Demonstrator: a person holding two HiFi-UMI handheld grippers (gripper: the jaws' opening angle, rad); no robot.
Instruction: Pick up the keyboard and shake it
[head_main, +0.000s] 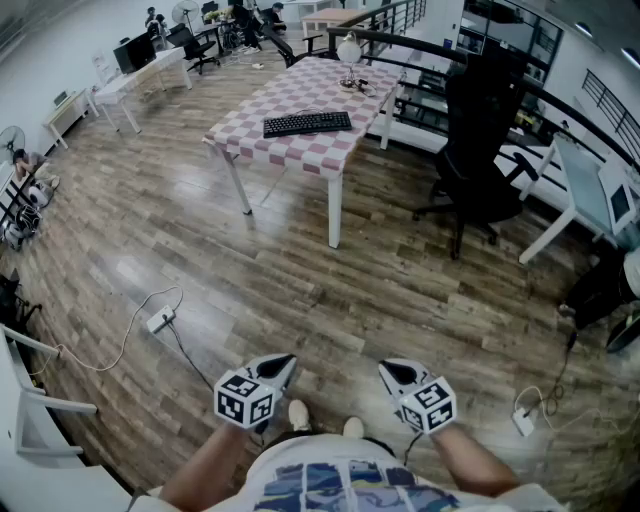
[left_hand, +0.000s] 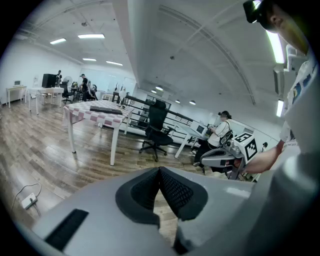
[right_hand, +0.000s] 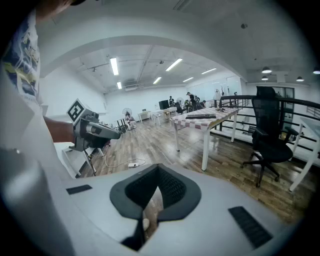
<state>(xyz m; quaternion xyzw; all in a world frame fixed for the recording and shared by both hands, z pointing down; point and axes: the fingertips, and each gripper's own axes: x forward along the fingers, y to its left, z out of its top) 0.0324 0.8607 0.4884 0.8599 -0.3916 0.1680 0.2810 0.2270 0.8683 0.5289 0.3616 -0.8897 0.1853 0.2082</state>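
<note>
- The long, slim black computer keyboard (head_main: 307, 123) lies flat on the far table, well apart from both grippers. It shows as a straight-edged dark bar of keys, with its long side running left to right.
- It sits close to the near edge of the rectangular white-legged table (head_main: 331, 160), on that table's pink-and-white checked cloth, with bare cloth all round it.
- A small white-shaded desk lamp (head_main: 348, 48) stands on the same table, farther back and to the right of the keyboard.
- A black wheeled office chair (head_main: 478, 150) stands on the floor just right of the table.
- The grey left gripper (head_main: 285, 363), which carries a black-and-white marker cube, is held low and near, just in front of the person's body. Its jaws are pressed together with nothing between them, and the dark ribbed pads meet at the tip.
- The grey right gripper (head_main: 392, 370) is held beside it at about the same height. Its jaws are also closed and empty.
- Brown wooden plank floor (head_main: 300, 280) stretches between the grippers and the table.
- A white power strip (head_main: 160, 321) with a trailing cable lies on the floor at the near left.
</note>
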